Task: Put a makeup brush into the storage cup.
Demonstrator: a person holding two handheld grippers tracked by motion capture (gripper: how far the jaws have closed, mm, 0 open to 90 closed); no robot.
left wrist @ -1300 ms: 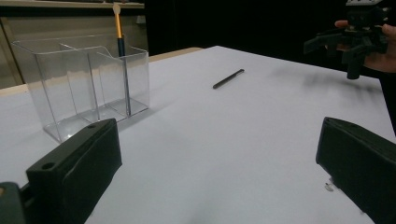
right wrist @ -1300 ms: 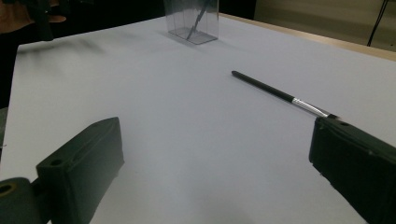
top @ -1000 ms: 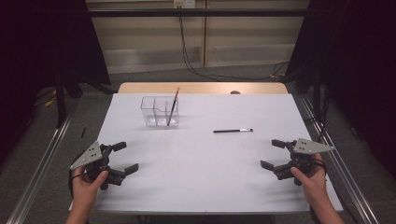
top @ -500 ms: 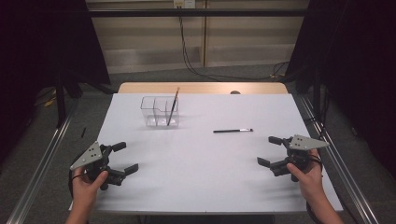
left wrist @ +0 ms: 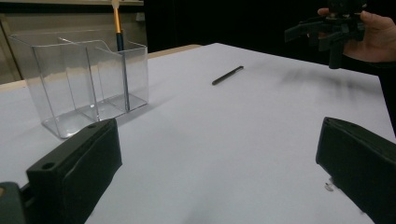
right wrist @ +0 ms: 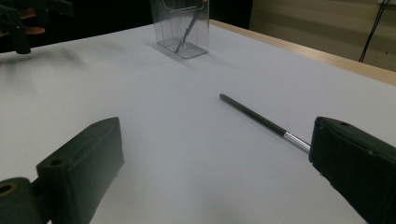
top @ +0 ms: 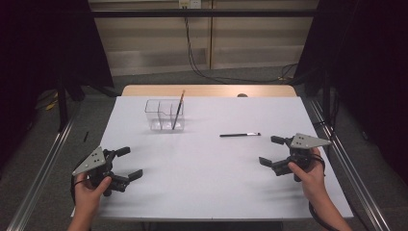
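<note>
A clear plastic holder [top: 165, 116] with two compartments stands at the back left of the white table [top: 202, 159]; a brush with an orange handle [top: 178, 109] leans in its right compartment. A black brush [top: 240, 134] lies flat right of centre. My left gripper [top: 129, 163] hovers open near the front left corner, nothing between its jaws. My right gripper [top: 272, 150] is open at the right, a little in front of the black brush [right wrist: 261, 121]. From the left gripper view the holder [left wrist: 84, 84] is close ahead and the black brush [left wrist: 227, 75] farther off.
The table's wooden far edge [top: 207, 90] borders the white surface. Metal rails [top: 38, 178] run along both sides of the table. Cables [top: 197, 53] hang behind it. Dark curtains close in left and right.
My right gripper has shifted left and slightly forward toward the black brush. My left gripper has barely moved.
</note>
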